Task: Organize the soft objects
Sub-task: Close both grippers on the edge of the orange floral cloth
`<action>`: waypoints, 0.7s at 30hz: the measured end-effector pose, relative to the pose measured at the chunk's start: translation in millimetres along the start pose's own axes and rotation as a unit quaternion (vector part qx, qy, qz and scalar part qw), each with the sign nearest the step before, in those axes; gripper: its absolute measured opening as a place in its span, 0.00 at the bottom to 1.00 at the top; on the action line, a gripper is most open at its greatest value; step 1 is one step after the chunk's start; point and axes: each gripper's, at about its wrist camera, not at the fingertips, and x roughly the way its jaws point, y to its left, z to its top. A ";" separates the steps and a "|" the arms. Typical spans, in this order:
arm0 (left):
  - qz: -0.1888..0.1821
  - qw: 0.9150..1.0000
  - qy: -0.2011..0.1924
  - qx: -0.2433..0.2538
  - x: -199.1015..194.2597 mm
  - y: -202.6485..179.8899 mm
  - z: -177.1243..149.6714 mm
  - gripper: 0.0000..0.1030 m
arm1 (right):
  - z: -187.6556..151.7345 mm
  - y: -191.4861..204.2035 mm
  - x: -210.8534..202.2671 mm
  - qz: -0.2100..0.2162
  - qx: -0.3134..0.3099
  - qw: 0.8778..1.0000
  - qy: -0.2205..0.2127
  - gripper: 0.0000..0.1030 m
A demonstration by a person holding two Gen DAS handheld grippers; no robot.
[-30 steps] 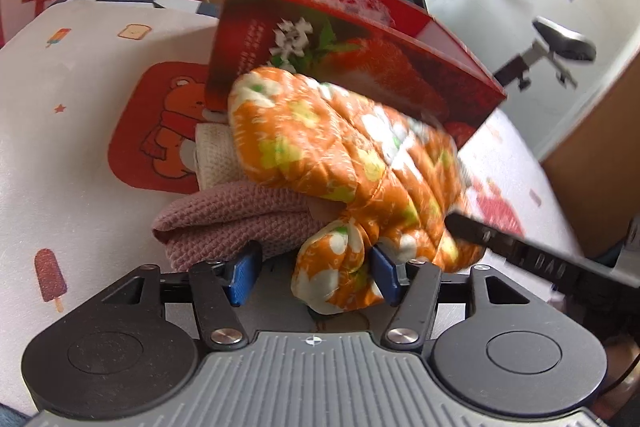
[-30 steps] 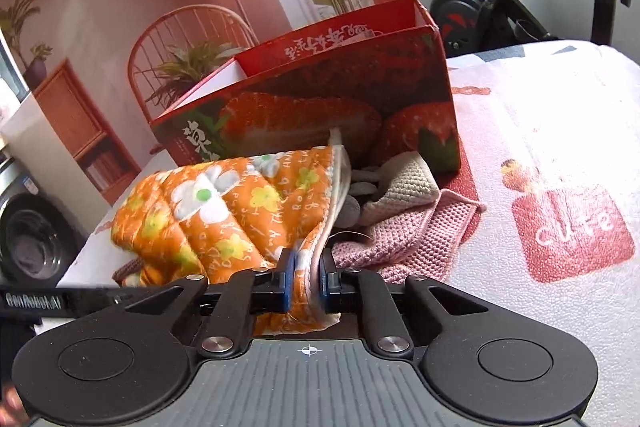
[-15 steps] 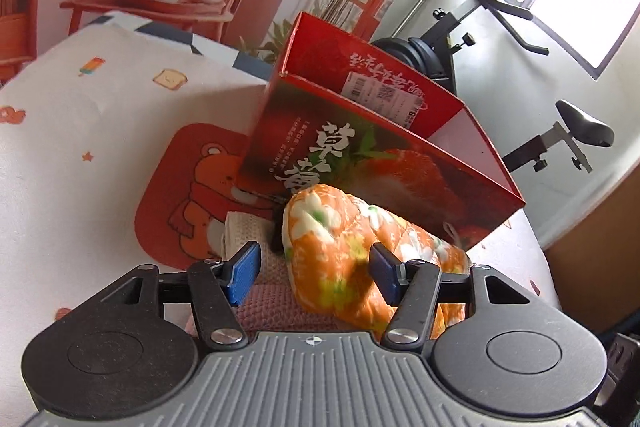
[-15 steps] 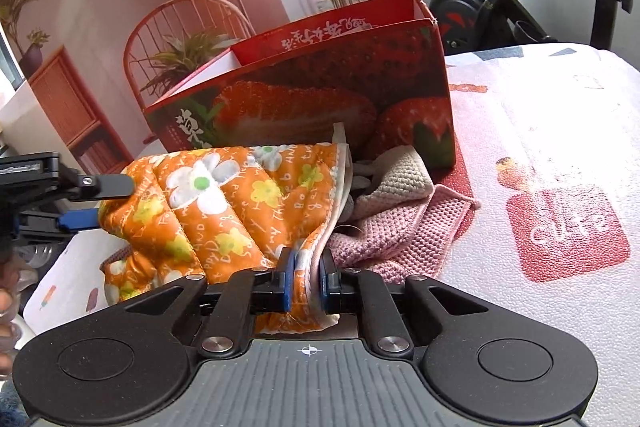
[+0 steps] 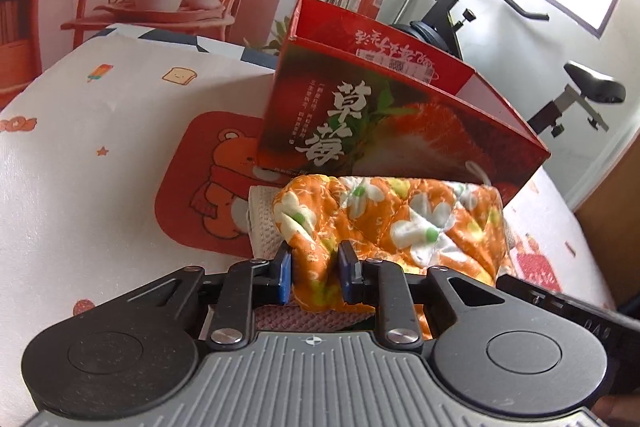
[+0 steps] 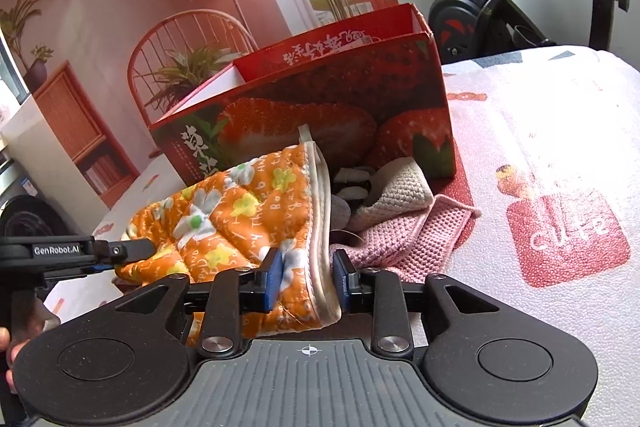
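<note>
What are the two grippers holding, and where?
Both hold the orange flowered mitt: the right gripper at its white-trimmed cuff, the left gripper at a bunched fold.

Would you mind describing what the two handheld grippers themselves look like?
Both look alike: the left gripper and right gripper each have a ribbed grey body, two round black discs, black linkage arms with silver screws, and blue pads on the fingers. White "GenRobot.AI" lettering marks the left one's side. No cables show.
</note>
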 end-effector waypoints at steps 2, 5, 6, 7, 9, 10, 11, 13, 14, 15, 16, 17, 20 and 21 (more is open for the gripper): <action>0.001 1.000 0.003 -0.001 0.5 0.4 -2.1 0.24 | -0.6 -1.2 1.0 -0.002 0.004 1.000 0.002 0.32; -0.002 1.000 0.007 -0.008 2.2 2.8 -4.4 0.24 | -0.9 -2.7 2.2 0.002 0.009 1.000 0.004 0.31; -0.003 1.000 0.008 -0.011 2.6 3.3 -5.1 0.24 | -0.9 -2.4 2.2 0.005 0.007 1.000 0.005 0.29; -0.004 1.000 0.008 -0.013 2.7 3.6 -5.7 0.24 | -1.2 -2.1 2.3 0.006 0.005 1.000 0.005 0.28; -0.003 1.000 0.008 -0.012 2.8 3.1 -7.0 0.24 | -1.1 -0.7 2.3 0.008 -0.001 1.000 0.005 0.19; -0.002 1.000 0.007 -0.010 2.6 2.5 -7.2 0.24 | -1.1 0.9 2.0 0.008 -0.007 1.000 0.005 0.17; -0.001 1.000 0.007 -0.007 2.4 1.0 -7.1 0.24 | -0.8 3.3 1.3 0.005 -0.014 1.000 0.004 0.14; 0.002 1.000 0.007 -0.002 1.6 -0.8 -7.5 0.24 | 0.2 6.3 -0.8 0.009 -0.020 1.000 0.000 0.10; 0.003 1.000 0.007 0.000 1.3 -1.2 -7.8 0.24 | 0.9 7.7 -2.2 0.011 -0.023 1.000 -0.002 0.10; 0.004 1.000 0.007 0.002 1.0 -1.3 -8.0 0.24 | 1.5 8.9 -3.1 0.013 -0.027 1.000 -0.004 0.09; 0.005 1.000 0.007 0.003 1.0 -1.6 -8.2 0.24 | 2.0 9.9 -4.0 0.014 -0.029 0.999 -0.006 0.09; 0.005 1.000 0.007 0.004 1.0 -1.8 -8.2 0.24 | 3.1 10.5 -4.6 0.016 -0.031 0.999 -0.007 0.09; 0.007 1.000 0.008 0.005 1.3 -2.3 -8.5 0.24 | 4.1 13.2 -5.8 0.020 -0.038 0.999 -0.009 0.08; 0.008 1.000 0.008 0.006 1.4 -2.4 -8.7 0.24 | 4.1 13.9 -6.2 0.022 -0.041 0.999 -0.009 0.08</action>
